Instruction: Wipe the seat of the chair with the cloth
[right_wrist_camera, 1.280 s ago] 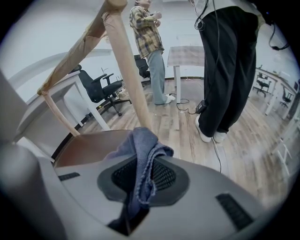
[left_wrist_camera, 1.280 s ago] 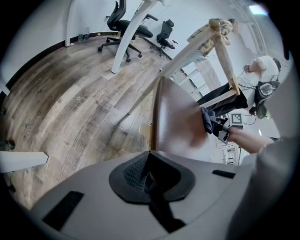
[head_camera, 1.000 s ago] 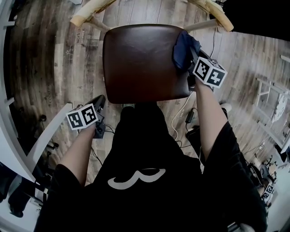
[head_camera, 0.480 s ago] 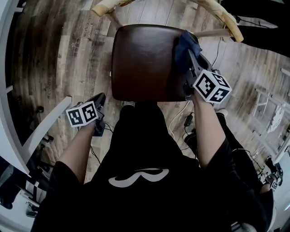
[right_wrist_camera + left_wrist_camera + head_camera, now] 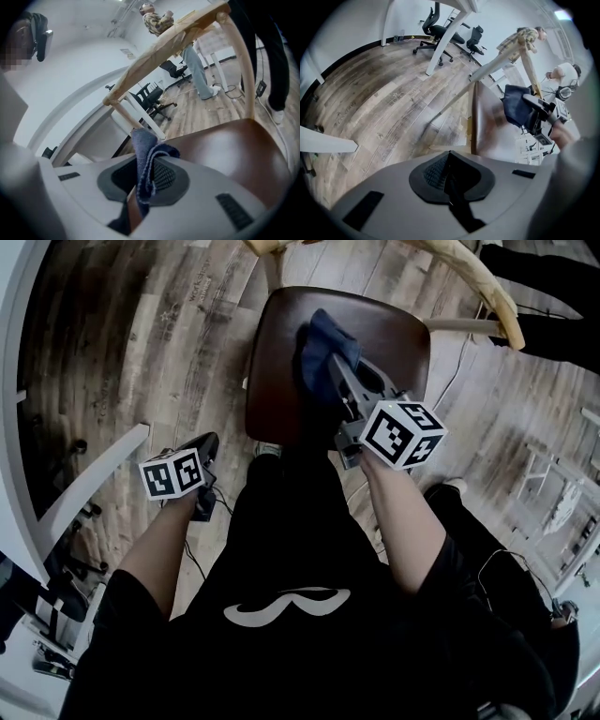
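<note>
The right gripper [image 5: 333, 371] holds a dark blue cloth [image 5: 322, 337], pinched between its fingers, on the brown chair seat [image 5: 277, 390]. The left gripper [image 5: 206, 448] hangs beside the chair, fingers closed and empty.

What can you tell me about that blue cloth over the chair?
The cloth is dark blue, soft woven fabric with a paler stitched edge. It is crumpled and folded rather than spread flat. The right gripper is shut on it, so one bunched end pokes up beyond the jaws in the right gripper view. It sits over the glossy brown seat, near the middle towards the back. Whether it presses on the seat can't be told. Nothing else touches it.
</note>
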A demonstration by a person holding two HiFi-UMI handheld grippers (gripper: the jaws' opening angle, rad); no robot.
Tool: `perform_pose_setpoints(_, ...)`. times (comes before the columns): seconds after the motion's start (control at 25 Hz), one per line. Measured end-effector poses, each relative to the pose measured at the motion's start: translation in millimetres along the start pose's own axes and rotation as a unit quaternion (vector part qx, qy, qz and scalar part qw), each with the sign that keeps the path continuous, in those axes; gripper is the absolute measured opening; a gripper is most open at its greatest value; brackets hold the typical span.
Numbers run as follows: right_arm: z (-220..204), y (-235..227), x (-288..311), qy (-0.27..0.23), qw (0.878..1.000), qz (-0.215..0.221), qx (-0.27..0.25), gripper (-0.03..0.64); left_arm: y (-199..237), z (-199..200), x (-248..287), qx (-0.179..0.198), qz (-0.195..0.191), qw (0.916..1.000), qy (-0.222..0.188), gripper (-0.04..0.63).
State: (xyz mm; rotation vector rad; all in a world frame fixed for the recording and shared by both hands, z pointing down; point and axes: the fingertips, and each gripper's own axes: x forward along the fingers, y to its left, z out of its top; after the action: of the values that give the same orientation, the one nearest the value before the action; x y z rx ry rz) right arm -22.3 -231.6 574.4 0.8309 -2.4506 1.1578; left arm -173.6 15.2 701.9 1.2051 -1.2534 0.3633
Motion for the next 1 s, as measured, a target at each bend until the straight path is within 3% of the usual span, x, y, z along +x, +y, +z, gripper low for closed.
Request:
perform_pose_setpoints(0.48, -57.1, 57.6, 63.6, 0.079, 0.995, 0.066, -0.003, 0.052, 20.1, -21.4, -6.7, -0.016, 0.007, 0.9998, 0.004, 0.012)
perform_pose_setpoints(1.0, -92.6, 24.2, 83.2, 0.132, 0.989, 0.012, -0.064, 0.052, 26.3, -30.0, -10.8, -0.035, 0.000, 0.9994, -0.004, 0.012)
